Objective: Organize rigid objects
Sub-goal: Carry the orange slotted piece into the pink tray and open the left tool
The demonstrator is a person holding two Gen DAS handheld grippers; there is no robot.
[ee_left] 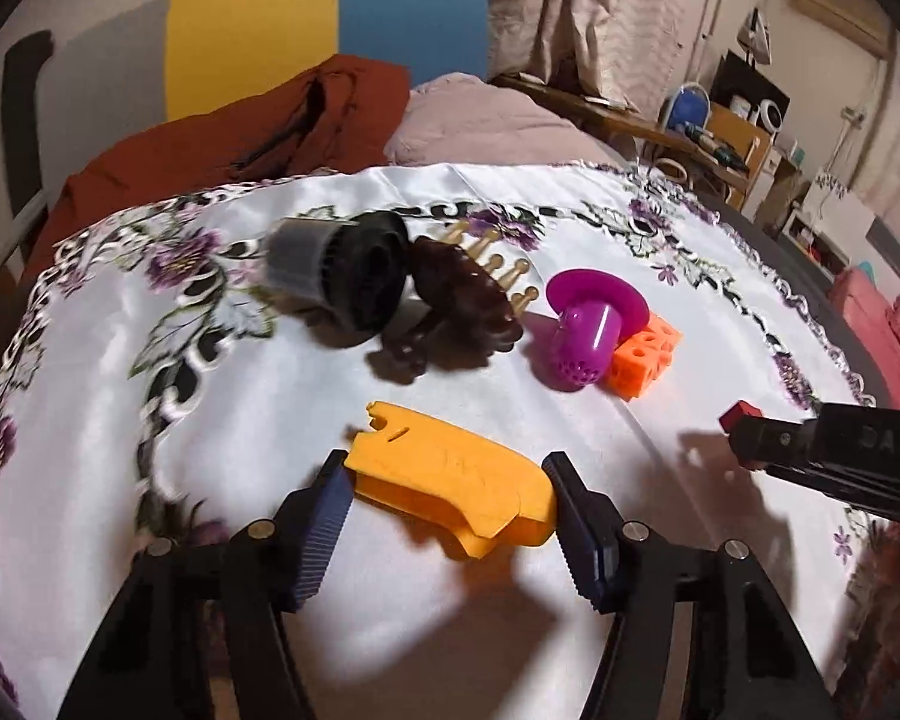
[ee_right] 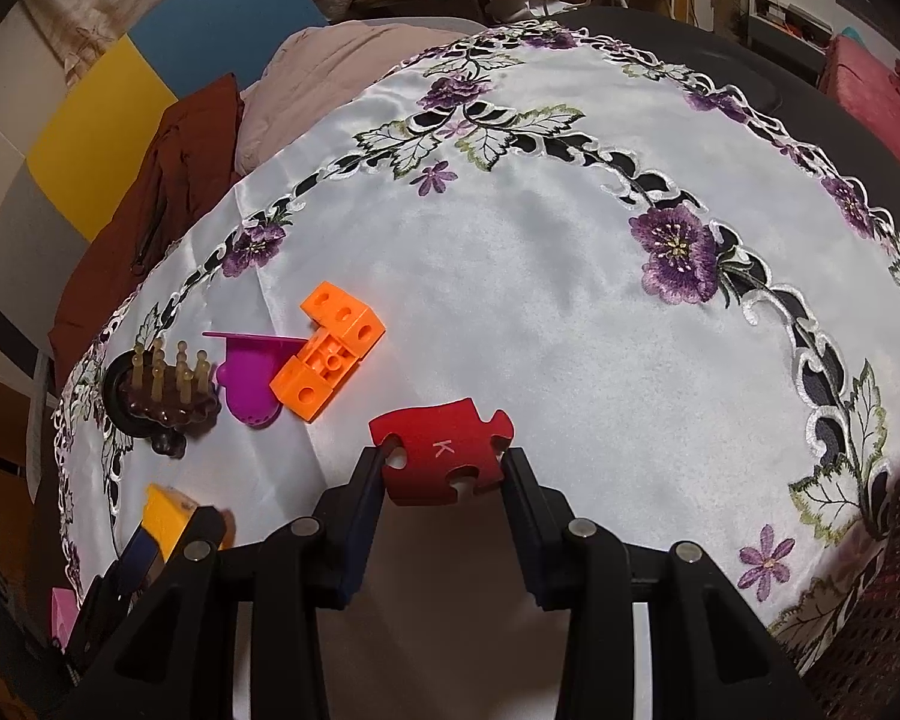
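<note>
My left gripper (ee_left: 447, 471) is shut on a yellow-orange plastic piece (ee_left: 450, 480), held just above the white embroidered tablecloth (ee_left: 210, 420). My right gripper (ee_right: 444, 456) is shut on a red puzzle piece marked K (ee_right: 444, 459); it shows at the right of the left wrist view (ee_left: 735, 417). Beyond lie a black and grey cylindrical part (ee_left: 342, 270), a dark brown comb with wooden pegs (ee_left: 462, 300), a purple strainer cup (ee_left: 588, 324) and an orange perforated block (ee_left: 645, 354). The block (ee_right: 324, 360), cup (ee_right: 252, 378) and comb (ee_right: 168, 396) lie left in the right wrist view.
The cloth (ee_right: 570, 300) covers a dark round table. A rust-red garment (ee_left: 240, 138) and pink bedding (ee_left: 480, 114) lie behind it, by a yellow and blue panel (ee_left: 330, 30). A pink cushion (ee_left: 882, 318) sits at the right.
</note>
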